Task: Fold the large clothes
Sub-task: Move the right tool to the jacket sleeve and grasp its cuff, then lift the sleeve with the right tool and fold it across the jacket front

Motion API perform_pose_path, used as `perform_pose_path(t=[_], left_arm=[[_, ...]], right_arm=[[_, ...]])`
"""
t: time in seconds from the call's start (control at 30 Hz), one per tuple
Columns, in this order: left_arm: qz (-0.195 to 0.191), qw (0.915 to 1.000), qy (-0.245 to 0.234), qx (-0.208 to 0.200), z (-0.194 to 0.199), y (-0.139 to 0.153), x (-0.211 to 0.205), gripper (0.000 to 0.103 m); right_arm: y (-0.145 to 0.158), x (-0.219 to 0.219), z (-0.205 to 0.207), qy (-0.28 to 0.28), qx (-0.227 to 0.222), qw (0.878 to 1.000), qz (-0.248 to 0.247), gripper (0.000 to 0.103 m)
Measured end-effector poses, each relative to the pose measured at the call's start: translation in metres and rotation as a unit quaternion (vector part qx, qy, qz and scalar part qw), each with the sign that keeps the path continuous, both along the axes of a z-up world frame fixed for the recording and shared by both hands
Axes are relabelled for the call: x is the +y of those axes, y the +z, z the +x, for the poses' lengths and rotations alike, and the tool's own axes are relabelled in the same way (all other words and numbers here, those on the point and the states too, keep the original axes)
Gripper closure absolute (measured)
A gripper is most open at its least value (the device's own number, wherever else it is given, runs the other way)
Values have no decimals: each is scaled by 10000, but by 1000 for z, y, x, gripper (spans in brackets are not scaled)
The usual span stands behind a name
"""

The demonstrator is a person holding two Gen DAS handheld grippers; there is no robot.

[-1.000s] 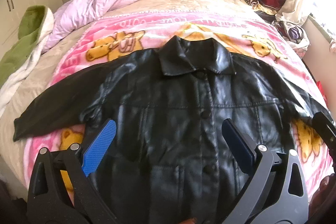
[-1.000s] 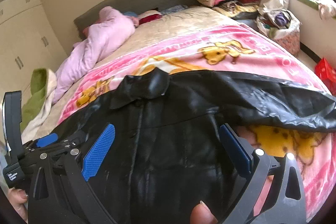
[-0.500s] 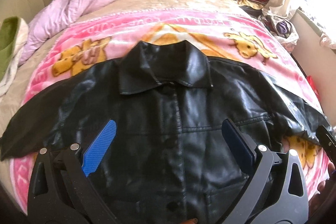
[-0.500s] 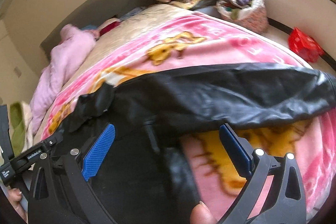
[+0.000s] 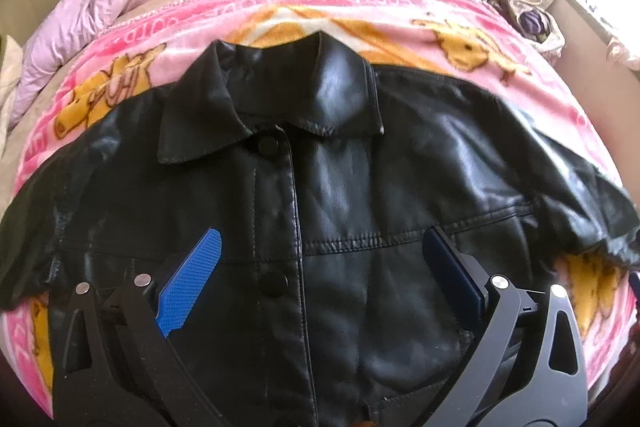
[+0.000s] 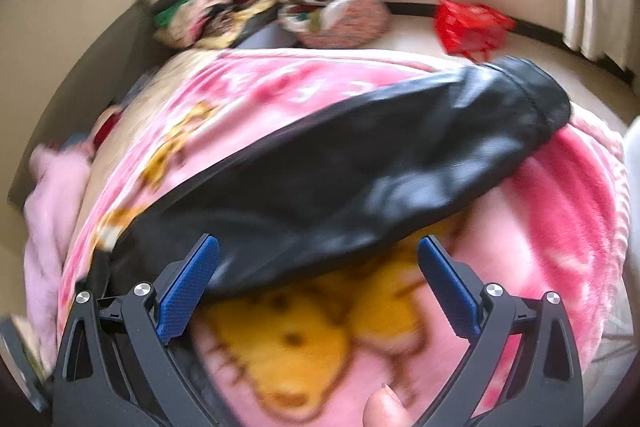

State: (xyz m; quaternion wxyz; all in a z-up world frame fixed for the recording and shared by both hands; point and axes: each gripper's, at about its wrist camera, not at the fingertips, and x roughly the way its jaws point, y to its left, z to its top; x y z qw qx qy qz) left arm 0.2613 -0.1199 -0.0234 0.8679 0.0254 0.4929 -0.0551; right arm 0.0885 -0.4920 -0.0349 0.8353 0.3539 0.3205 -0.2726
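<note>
Left wrist view: jacket (image 5: 344, 219) lies flat, unfolded ahead of the released left gripper (image 5: 320, 283); right gripper (image 6: 316, 287) likewise released, every fold outstanding.

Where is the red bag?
In the right wrist view, the red bag sits on the floor past the bed, upper right, by the wall. The patterned basket is to its left, the black sleeve below.
</note>
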Motion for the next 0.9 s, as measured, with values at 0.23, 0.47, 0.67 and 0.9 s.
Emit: perform_pose_path(t=[0.23, 0.47, 0.67, 0.9], left_arm=[[-77, 9998, -100, 156, -3, -11, 4, 8], [-224, 9996, -88, 122, -1, 2, 19, 8], [-225, 9997, 88, -24, 3, 18, 41, 8], [-376, 9986, 349, -122, 6, 32, 71, 8]], right_arm=[[-36, -69, 5, -880, -214, 9907, 1014, 4], [-33, -104, 9, -1292, -1370, 9670, 1717, 7], [7, -111, 35, -1021, -1650, 9746, 1121, 86], [94, -57, 72, 228, -2258, 9739, 78, 94]])
